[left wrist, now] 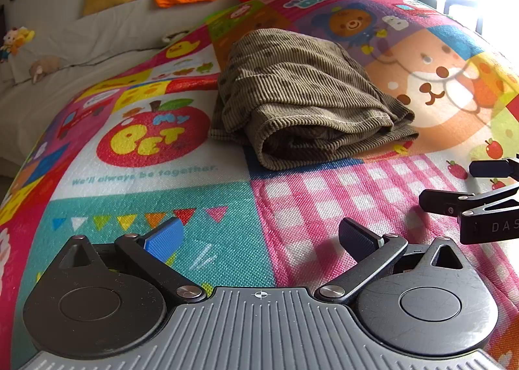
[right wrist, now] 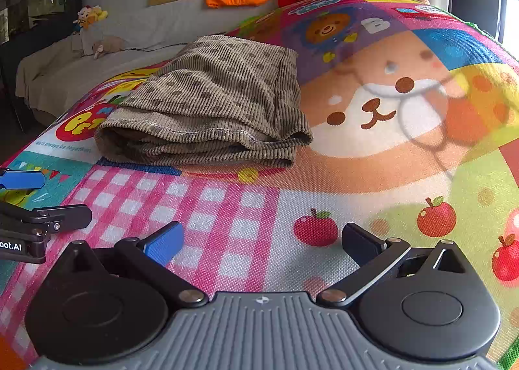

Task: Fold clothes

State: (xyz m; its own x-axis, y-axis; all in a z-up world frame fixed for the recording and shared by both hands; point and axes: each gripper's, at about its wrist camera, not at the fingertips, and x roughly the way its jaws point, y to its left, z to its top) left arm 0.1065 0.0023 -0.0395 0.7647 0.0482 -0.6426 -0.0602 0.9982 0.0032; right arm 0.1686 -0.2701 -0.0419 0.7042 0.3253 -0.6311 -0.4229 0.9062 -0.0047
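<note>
1. I see the folded corduroy garment [left wrist: 301,97] lying on the play mat [left wrist: 201,207], toward the mat's far edge, well apart from both tools.
2. My left hand-held gripper [left wrist: 259,240] is released and empty; so is my right hand-held gripper [right wrist: 262,240].
3. I judge the cloth soft, thick, light and not slippery; its layers may slide apart.
4. I would pinch the hemmed near edge [right wrist: 207,136] through all layers, at both corners.

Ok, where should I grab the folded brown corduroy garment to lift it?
Probably the folded brown corduroy garment at its near rolled edge, coming straight in low over the colourful play mat. The stacked layers open toward both open grippers, left gripper and right gripper.
</note>
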